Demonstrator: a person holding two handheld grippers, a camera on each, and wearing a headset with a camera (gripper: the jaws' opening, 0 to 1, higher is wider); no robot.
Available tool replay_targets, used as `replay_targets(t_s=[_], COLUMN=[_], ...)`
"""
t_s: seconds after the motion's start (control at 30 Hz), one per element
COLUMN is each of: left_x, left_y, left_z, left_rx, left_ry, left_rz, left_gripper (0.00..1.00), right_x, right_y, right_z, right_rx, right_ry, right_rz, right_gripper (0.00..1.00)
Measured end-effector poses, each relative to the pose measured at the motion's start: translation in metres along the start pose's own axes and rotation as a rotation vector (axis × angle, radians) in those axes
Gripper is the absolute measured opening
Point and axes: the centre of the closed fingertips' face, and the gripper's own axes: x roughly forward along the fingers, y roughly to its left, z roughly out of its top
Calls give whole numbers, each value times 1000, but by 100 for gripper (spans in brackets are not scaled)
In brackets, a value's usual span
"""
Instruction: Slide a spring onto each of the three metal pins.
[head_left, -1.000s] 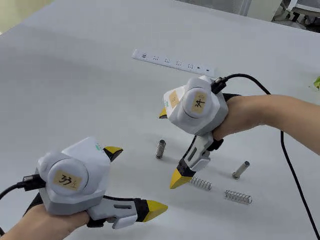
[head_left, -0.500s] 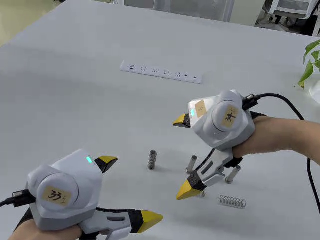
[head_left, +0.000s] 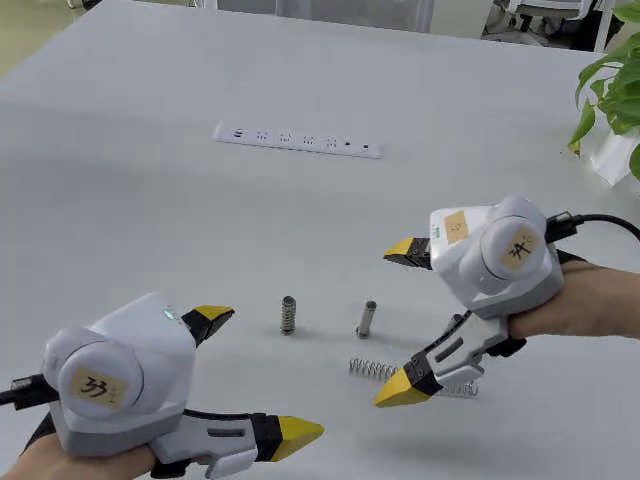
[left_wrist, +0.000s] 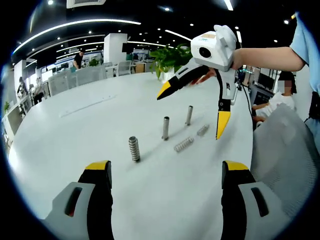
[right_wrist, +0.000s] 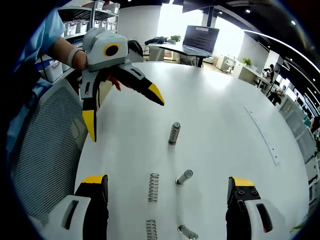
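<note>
Metal pin w/ spring (head_left: 288, 314) is standing upright on the pale table (head_left: 150, 200), the coil already sitting round its shaft; just right of it in the head view a bare pin (head_left: 366, 319) is standing upright too, apart from it; a third pin (left_wrist: 189, 115), also bare, is standing further along in the left gripper view, the three making a rough row. Loose spring (head_left: 372, 369) is lying flat nr the bare pin's foot, not touching it; a second loose spring (right_wrist: 150, 230) is lying beside the third pin in the right gripper view, and in the head view it is peeking out from behind the right gripper (head_left: 401, 320).

That gripper is hovering above the table just right of the bare pin, jaws spread wide & gripping nothing; its lower yellow tip is pointing down twd the loose spring w/out touching it; a black cable (head_left: 610, 222) is trailing off from its back.

Left gripper (head_left: 255, 375) is hanging at lower left in the head view, well apart from the pins, jaws likewise gaping & empty, tips pointing twd the row.

Further back a white power strip (head_left: 297, 139) is lying flat on the table; green plant (head_left: 610, 90) is leaning in at the far right edge; office desks & a monitor are showing in the bkgd of the gripper views.
</note>
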Motion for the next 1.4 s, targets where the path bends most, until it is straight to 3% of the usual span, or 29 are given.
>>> replay_targets(t_s=[0.07,0.2,0.77,1.1,1.4], left_x=[2,5,14,16,23], left_y=[0,-3,-12,-17,-24], left_z=[1,3,4,7,3], left_rx=[3,8,40,77,95], left_ry=[0,0,16,19,35], left_rz=[-1,-11,-60,-84,-119], left_gripper=[89,89,89,89,86], right_x=[-5,-14,-58,-76,-86], right_y=[4,11,17,26,33], right_z=[-4,-20,-66,-86,-98], right_rx=[33,67,250,309,351], right_ry=[-23,-17,-48,-44,-40], right_rz=[-17,-37,-165,-203,-226], right_gripper=[99,99,99,99,99])
